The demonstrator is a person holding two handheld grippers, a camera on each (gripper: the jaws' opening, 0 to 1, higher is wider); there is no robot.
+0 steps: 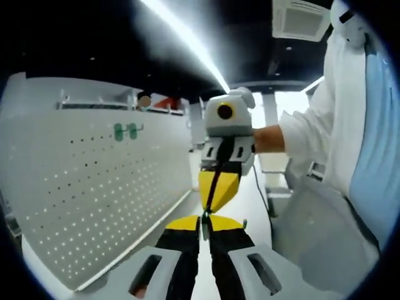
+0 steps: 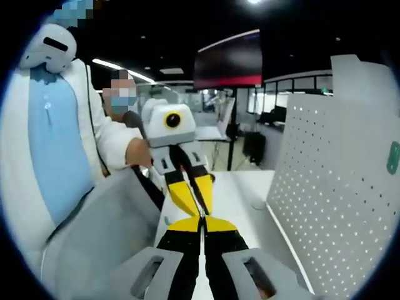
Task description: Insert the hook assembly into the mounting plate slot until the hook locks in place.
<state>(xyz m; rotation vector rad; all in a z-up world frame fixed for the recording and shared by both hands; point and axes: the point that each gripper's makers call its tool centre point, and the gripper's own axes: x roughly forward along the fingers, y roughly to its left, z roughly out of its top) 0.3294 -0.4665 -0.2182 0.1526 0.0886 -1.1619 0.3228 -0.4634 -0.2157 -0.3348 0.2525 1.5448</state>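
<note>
Two grippers meet tip to tip above the white table [image 1: 247, 194], and you hold them facing each other. In the left gripper view, your left gripper [image 1: 205, 226] rises from the bottom with its yellow-tipped jaws pressed together, clenched on a small greenish-metal piece [image 1: 204, 220] too small to identify; it may be the hook assembly, but you cannot tell. Your right gripper [image 1: 214, 203] comes in from above it, its yellow jaws closed to a point that touches the left gripper's tips.

In the right gripper view the same meeting shows from the other side: the right gripper [image 2: 202, 226] has its jaws squeezed together, and the left gripper [image 2: 199, 209] reaches down toward it with closed yellow jaws, tips touching. Whether the right gripper also pinches the small piece cannot be told.

The perforated mounting plate [image 1: 94, 187] stands upright along the table's edge, just beside the grippers; in the right gripper view the mounting plate [image 2: 337, 187] stands on the opposite side. A green hook [image 1: 125, 130] already hangs near the plate's top edge, well apart from the grippers. A person in a white coat [image 1: 331, 125] stands behind the table's other side.
</note>
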